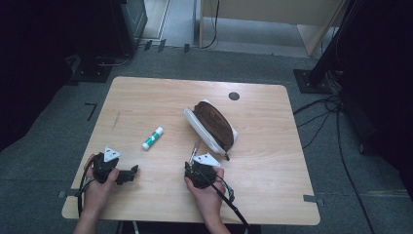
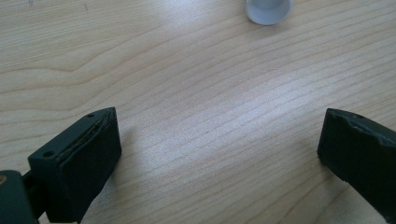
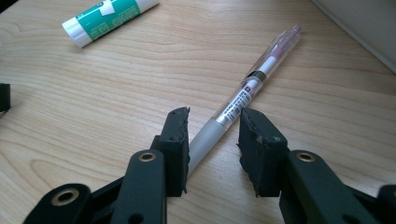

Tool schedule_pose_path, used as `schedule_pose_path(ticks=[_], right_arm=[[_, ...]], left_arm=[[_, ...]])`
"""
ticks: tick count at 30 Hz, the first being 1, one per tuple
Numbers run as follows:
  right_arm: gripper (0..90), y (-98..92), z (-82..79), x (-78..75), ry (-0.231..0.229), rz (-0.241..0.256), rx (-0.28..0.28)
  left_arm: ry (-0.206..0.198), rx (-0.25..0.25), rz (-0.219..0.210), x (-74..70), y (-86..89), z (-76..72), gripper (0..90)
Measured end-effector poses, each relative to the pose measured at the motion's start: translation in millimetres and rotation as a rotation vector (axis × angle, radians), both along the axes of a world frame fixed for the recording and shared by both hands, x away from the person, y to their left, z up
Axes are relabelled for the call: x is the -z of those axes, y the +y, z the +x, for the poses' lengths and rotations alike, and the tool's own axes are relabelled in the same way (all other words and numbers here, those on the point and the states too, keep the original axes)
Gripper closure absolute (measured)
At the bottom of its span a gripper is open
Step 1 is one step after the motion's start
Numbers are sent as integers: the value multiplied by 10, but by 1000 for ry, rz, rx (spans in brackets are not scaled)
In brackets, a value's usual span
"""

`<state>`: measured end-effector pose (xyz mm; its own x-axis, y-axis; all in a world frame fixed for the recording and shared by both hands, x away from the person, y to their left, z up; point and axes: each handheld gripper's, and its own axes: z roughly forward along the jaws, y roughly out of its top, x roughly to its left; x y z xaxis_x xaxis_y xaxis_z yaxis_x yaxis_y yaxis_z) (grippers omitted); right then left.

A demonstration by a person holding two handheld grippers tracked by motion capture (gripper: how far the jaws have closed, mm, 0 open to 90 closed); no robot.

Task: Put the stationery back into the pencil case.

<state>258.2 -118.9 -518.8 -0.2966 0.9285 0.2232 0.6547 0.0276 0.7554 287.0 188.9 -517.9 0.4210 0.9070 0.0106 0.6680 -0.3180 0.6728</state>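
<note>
You're holding the right gripper (image 3: 212, 133) low over the table (image 1: 272, 161) w/ its jaws straddling a pen (image 3: 252, 88): the pen's frosted grip end is lying between the two black pads, the left pad touching or nearly touching it, the right pad a bit off it, so the jaws are partly spread and not pinching yet. The pen is lying flat on the wood, its clear cap end pointing away from you toward a pencil case (image 1: 212, 126), which is sitting open near the middle of the table, white outside, brown inside. In the high view the pen (image 1: 195, 148) is a thin line running from the right gripper (image 1: 197, 170) up toward the case's near end. A glue stick (image 1: 152, 138), white w/ a green label, is lying on its side left of the case, well apart from the pen. Your left gripper (image 1: 127, 174) is resting near the table's front-left edge, jaws spread wide over bare wood, holding nothing; in its own view the white end of the glue stick (image 2: 269, 10) is peeking in at the top edge, well ahead of the jaws.
</note>
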Motion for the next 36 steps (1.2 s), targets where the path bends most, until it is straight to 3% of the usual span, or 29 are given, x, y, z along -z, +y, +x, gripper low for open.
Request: schedule_pose_path(ticks=[8, 15, 22, 32, 36], right_arm=[[691, 93, -17, 27, -24, -68, 0], [778, 124, -13, 22, -41, -105, -79], [808, 69, -13, -2, -60, -185, -123], [735, -18, -24, 12, -57, -191, -159], [762, -102, -15, 18, -65, -192, -157]], left_arm=[[0, 7, 1, 0, -4, 1, 0], [-2, 11, 1, 1, -4, -1, 0], [-3, 15, 1, 2, -4, -1, 0], [-11, 17, -4, 10, -11, -4, 0], [-11, 19, -4, 10, -14, -1, 0]])
